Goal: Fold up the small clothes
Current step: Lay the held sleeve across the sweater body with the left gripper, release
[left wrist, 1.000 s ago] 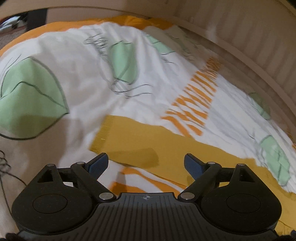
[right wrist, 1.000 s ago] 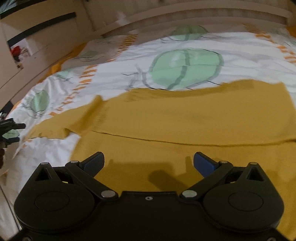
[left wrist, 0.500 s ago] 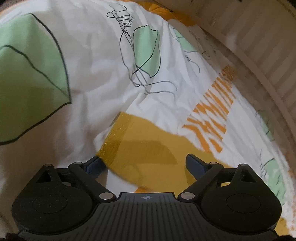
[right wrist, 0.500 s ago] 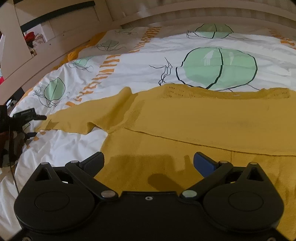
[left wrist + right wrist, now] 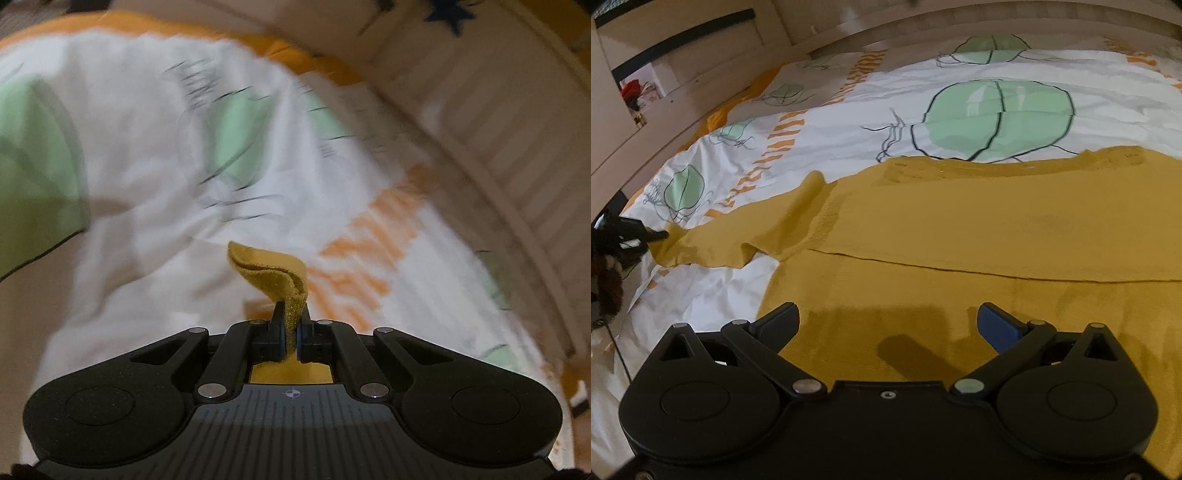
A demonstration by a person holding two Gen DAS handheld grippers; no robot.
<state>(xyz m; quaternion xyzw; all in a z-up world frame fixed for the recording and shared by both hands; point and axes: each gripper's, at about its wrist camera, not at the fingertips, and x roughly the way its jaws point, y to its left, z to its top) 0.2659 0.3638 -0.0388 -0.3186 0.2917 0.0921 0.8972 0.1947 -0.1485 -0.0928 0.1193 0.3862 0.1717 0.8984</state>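
Scene: a yellow knit top (image 5: pixel 979 229) lies spread on a bed (image 5: pixel 849 122) with a white, green and orange cover.
Left gripper (image 5: pixel 291 332): fingers clenched on the cuff (image 5: pixel 273 273) of the sleeve (image 5: pixel 738 240), which stands up folded between them.
Right gripper (image 5: pixel 888 325): fingers released, hanging over the lower body of the top, nothing between them.
Step, as judged: fold the sleeve in across the body.
How to do it well: lift the cuff only enough to clear the cover, carry it straight across, lay it flat along the body, then let go.
Right's part: press the body down so it does not drag.
Risk: the thin pinch may slip.
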